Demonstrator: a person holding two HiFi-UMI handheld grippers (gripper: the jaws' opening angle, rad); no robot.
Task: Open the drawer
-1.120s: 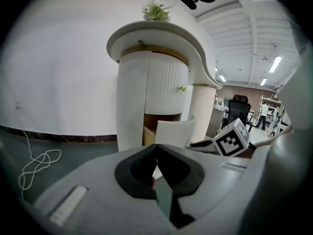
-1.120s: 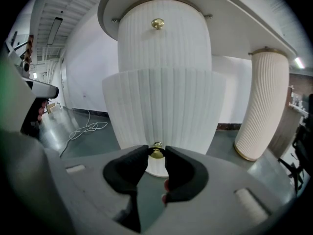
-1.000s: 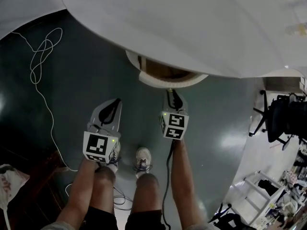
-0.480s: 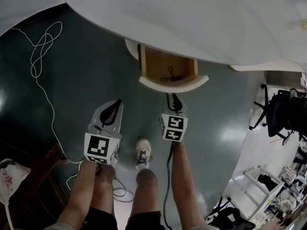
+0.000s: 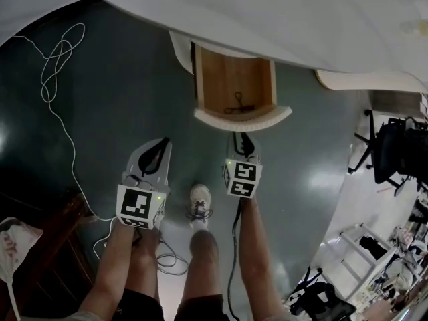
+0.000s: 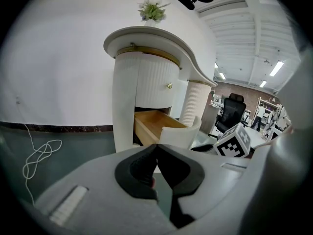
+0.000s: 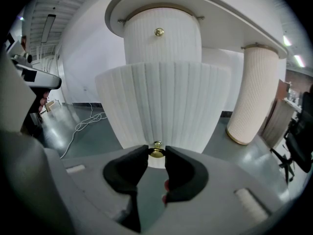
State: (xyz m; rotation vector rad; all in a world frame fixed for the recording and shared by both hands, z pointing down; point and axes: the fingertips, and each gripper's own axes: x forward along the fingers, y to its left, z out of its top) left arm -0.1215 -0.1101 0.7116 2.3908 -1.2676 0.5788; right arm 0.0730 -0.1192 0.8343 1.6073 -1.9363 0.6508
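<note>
The lower drawer [image 5: 235,85] of a white fluted cabinet [image 6: 146,82] stands pulled out, its wooden inside showing with a small dark loop [image 5: 237,103] lying in it. My right gripper [image 5: 242,138] is at the drawer's curved front [image 7: 161,106], jaws shut on its brass knob [image 7: 156,151]. My left gripper [image 5: 162,143] hangs over the floor to the drawer's left, apart from it, its jaws shut on nothing [image 6: 155,147]. In the left gripper view the open drawer [image 6: 155,125] lies ahead and the right gripper's marker cube [image 6: 234,141] is to the right.
An upper drawer with its own knob [image 7: 159,32] stays closed. A white cable [image 5: 57,65] lies looped on the dark green floor at left. A fluted column [image 7: 254,97] stands right of the cabinet. A black office chair [image 5: 394,162] is at far right. The person's shoes [image 5: 199,212] are below the grippers.
The drawer has slid out from under the cabinet top, baring its wooden inside, with the right gripper still on the knob. The left gripper stayed beside it.
</note>
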